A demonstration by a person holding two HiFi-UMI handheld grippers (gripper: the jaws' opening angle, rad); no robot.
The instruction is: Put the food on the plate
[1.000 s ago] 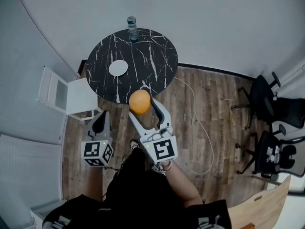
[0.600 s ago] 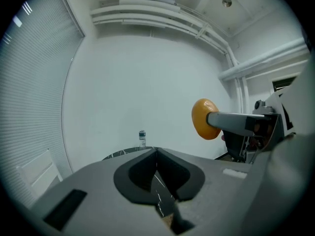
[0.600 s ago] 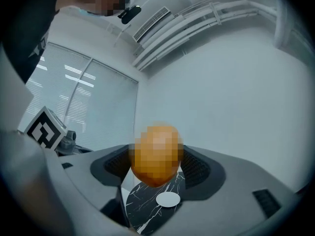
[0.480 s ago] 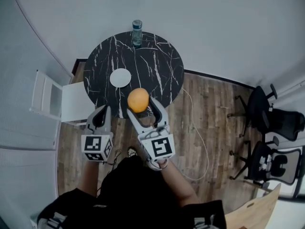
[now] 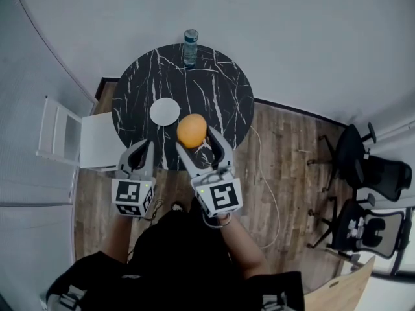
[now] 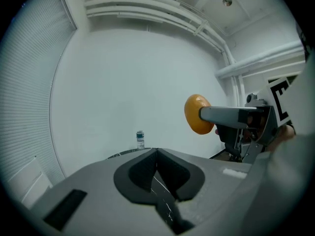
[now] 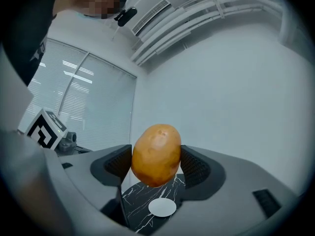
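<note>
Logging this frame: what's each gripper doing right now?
Left gripper: shut, nothing held.
Right gripper: shut on the oval orange-brown potato.

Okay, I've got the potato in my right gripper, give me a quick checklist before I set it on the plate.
1. Grip on potato: ok, the right gripper has its jaws pressed on both sides.
2. Plate free: ok, nothing lies on it.
3. Potato above plate: not ok, it sits right of the plate in the head view.
4. Left gripper clear: ok, shut, empty, at the near edge of the table.
5. Bottle out of the path: ok, at the table's far edge.
</note>
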